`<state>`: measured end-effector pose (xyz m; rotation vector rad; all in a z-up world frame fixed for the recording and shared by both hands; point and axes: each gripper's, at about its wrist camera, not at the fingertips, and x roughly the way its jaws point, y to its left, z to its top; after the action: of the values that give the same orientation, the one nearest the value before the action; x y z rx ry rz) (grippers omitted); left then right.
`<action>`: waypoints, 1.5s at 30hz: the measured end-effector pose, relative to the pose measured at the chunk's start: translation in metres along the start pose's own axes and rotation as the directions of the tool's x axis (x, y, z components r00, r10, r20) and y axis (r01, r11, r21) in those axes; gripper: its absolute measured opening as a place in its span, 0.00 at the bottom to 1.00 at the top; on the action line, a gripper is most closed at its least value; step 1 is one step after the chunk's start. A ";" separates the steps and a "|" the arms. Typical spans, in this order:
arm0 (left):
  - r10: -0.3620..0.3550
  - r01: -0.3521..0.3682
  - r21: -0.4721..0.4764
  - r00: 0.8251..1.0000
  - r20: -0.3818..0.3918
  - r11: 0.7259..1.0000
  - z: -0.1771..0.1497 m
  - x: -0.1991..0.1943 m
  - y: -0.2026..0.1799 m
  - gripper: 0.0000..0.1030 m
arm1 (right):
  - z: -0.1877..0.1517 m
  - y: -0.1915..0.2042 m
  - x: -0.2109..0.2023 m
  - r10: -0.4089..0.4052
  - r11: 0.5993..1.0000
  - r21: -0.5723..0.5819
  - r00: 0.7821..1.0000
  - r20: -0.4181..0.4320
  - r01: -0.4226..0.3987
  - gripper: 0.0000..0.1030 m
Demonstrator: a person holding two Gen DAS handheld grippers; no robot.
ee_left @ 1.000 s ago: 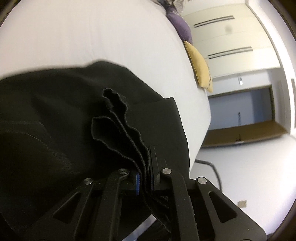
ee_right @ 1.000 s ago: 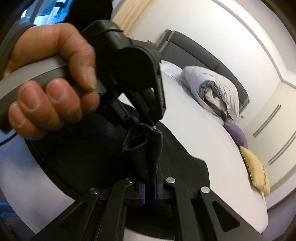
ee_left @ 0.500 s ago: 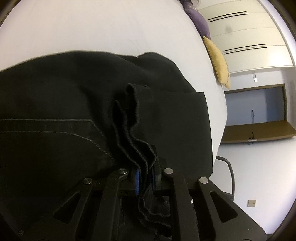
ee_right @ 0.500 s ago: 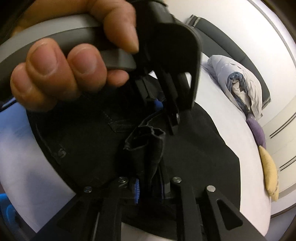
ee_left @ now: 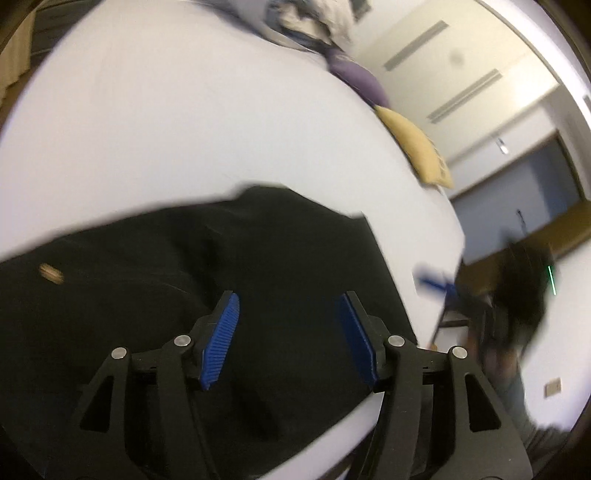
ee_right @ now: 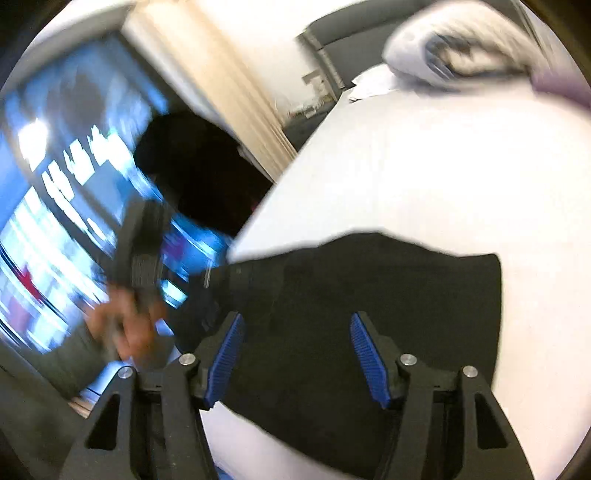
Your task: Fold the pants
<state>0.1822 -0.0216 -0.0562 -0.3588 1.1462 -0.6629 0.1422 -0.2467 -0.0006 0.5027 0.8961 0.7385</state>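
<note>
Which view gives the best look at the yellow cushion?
The left wrist view: the yellow cushion lies whole at the bed's far edge, beside a purple cushion. The right wrist view shows none of it, only blurred bedding at the bed's head.

Left wrist view: pants (ee_left: pixel 229 295) lie on bed (ee_left: pixel 184 129), filling frame from 9 to 6 o'clock, near the bed's edge at 4. Two cushions (ee_left: pixel 417 147) sit on the bed at 1 o'clock, bedding pile (ee_left: pixel 314 18) behind them at 12. Right wrist view: pants (ee_right: pixel 388 314) at centre, window (ee_right: pixel 66 184) off the bed at 9.
</note>
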 end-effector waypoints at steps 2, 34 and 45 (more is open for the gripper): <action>-0.008 0.008 -0.005 1.000 -0.026 1.000 -0.011 0.016 -0.001 0.54 | 0.020 -0.038 0.011 0.067 0.993 0.097 0.997 -0.030 -0.064 0.62; 0.102 -0.040 -0.189 0.939 0.328 0.981 -0.162 -0.119 0.028 0.76 | -0.086 0.026 0.003 0.158 0.967 0.185 0.983 0.095 -0.173 0.66; 0.085 0.265 -0.607 0.871 0.485 0.749 -0.217 -0.159 0.157 0.80 | -0.061 0.070 0.092 0.261 0.933 0.241 0.963 0.065 -0.269 0.66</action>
<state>-0.0111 0.2152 -0.1165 -1.1409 0.8352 -0.1915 0.1034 -0.1267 -0.0338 0.8683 0.9050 0.8655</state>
